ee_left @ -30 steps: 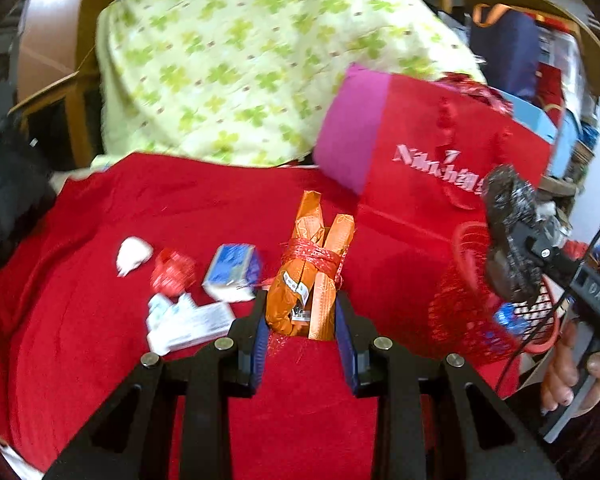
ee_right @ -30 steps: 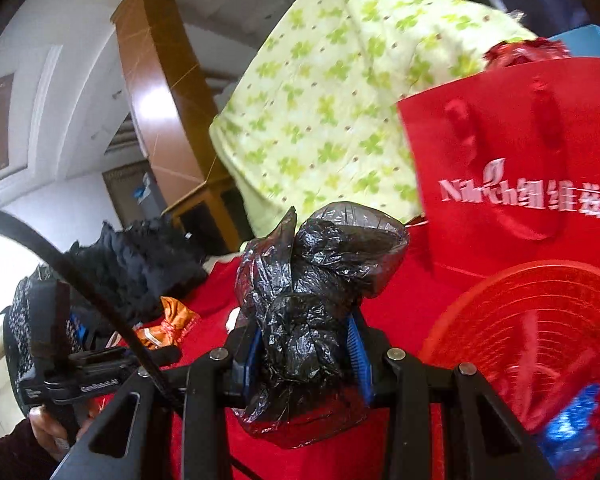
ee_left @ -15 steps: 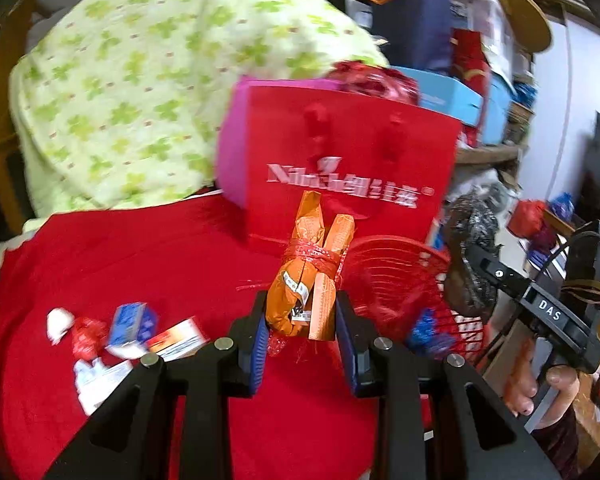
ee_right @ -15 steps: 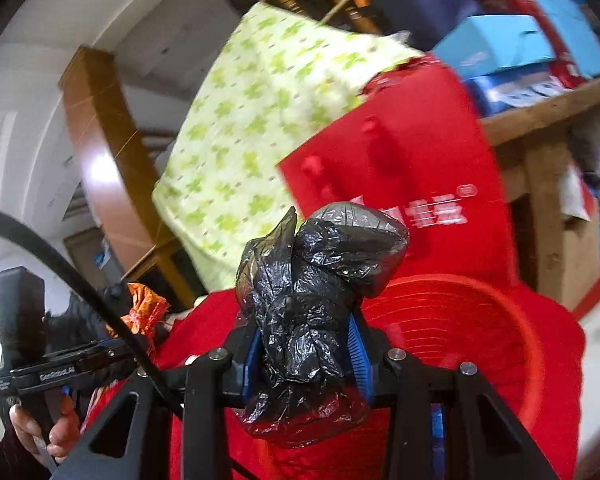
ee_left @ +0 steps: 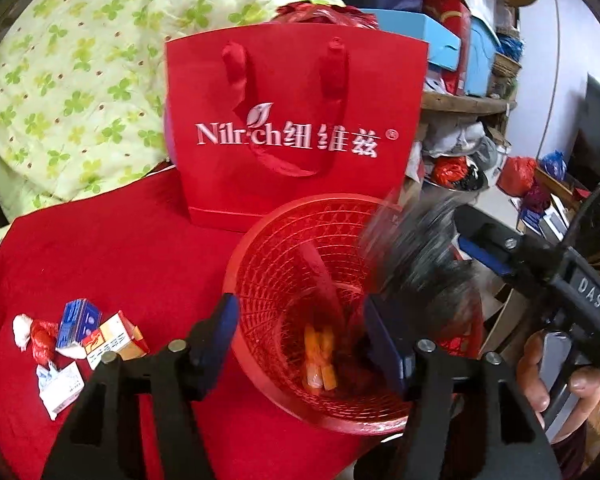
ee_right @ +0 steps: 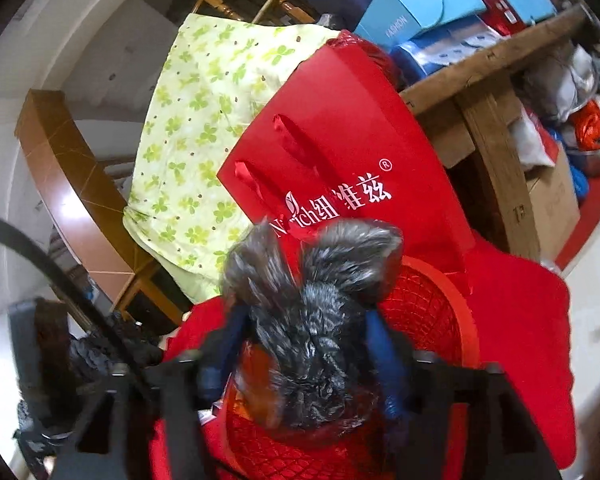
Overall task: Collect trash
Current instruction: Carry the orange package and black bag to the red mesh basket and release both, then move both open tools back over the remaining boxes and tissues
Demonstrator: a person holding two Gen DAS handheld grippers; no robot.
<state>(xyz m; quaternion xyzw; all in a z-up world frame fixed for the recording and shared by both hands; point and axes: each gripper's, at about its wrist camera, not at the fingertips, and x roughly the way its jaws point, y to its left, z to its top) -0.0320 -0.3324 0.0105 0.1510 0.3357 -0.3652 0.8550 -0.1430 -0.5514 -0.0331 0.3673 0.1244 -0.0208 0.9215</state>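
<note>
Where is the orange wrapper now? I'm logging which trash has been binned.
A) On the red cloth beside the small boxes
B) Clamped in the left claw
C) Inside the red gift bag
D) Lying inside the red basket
D: the orange wrapper lies at the bottom of the red basket, and the left claw is open above it.

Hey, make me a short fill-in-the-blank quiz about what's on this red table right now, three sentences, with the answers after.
1. The orange packet lies inside the red ____.
2. The left gripper is ____, with nothing between its fingers.
3. The blurred bag between the right gripper's fingers is ____ in colour.

Missing words: basket; open; black
</note>
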